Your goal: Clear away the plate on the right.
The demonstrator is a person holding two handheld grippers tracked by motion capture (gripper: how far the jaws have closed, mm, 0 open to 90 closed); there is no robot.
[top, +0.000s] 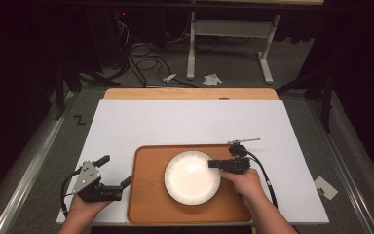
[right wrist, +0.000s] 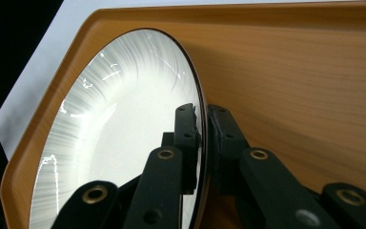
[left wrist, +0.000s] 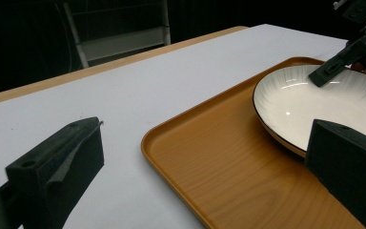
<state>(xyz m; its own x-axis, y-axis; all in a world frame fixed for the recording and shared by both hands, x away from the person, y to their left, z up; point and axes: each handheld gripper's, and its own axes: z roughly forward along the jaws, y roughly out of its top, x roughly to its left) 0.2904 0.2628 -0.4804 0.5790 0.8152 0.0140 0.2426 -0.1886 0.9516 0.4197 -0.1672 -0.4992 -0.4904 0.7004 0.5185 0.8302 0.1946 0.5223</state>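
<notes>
Right tool [right wrist: 202, 129] is clamping the plate [top: 190, 178] rim on the tray [top: 146, 195]; lift not yet begun. Left tool [top: 114, 173] is waiting, jaws apart.

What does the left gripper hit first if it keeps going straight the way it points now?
Probably the wooden tray: the left gripper, jaws open, points at its near left edge across the white sheet. The plate lies beyond. Its height is unclear.

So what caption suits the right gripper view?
Black right gripper pinching the rim of a round white plate on a wooden tray.
</notes>
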